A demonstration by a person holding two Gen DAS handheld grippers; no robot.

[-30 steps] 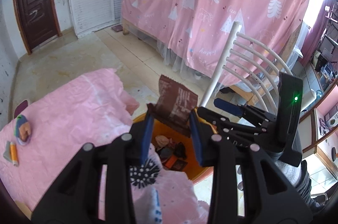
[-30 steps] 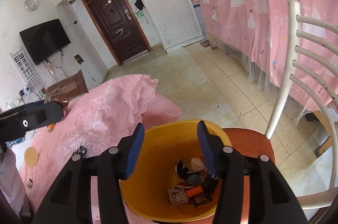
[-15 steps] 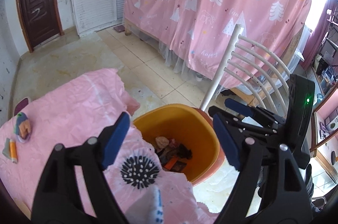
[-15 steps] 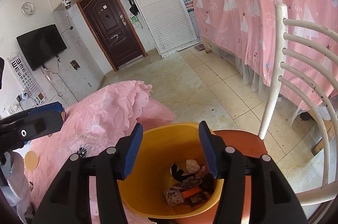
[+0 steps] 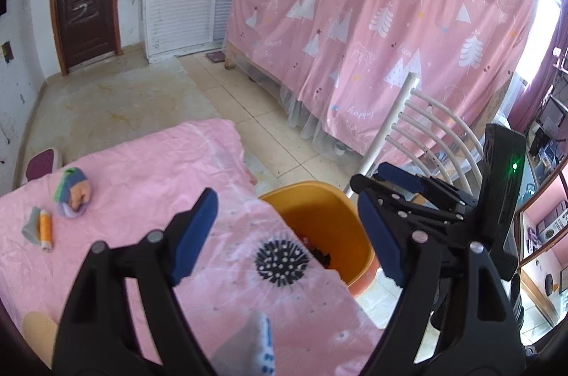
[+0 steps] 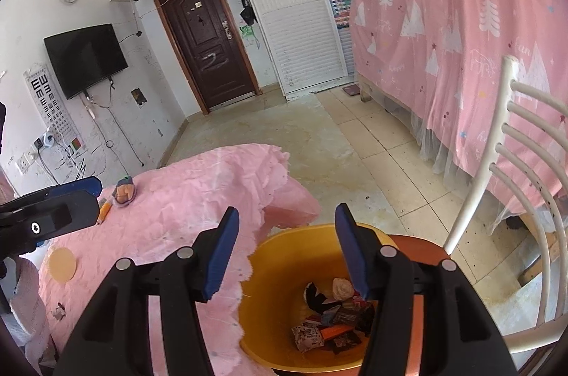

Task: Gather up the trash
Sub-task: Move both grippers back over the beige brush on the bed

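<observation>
An orange bin (image 5: 319, 216) (image 6: 284, 269) stands on a chair beside the pink-clothed table (image 5: 142, 184). Several wrappers and crumpled trash (image 6: 333, 322) lie at its bottom. My left gripper (image 5: 287, 234) is wide open and empty above the table's edge near the bin. My right gripper (image 6: 287, 251) is open and empty just above the bin's rim; it also shows in the left wrist view (image 5: 408, 184). An orange tube (image 5: 45, 227) and a small colourful bundle (image 5: 72, 189) lie on the far left of the table.
A white slatted chair back (image 5: 426, 127) (image 6: 514, 163) rises to the right of the bin. A bed draped in a pink curtain (image 5: 390, 21) fills the right. Tiled floor (image 6: 319, 134), a brown door (image 6: 209, 38) and a wall TV (image 6: 85, 56) lie beyond.
One second ago my left gripper held a brown wrapper over the bin. It opened and the wrapper dropped out of view. The left gripper then drew back over the table.
</observation>
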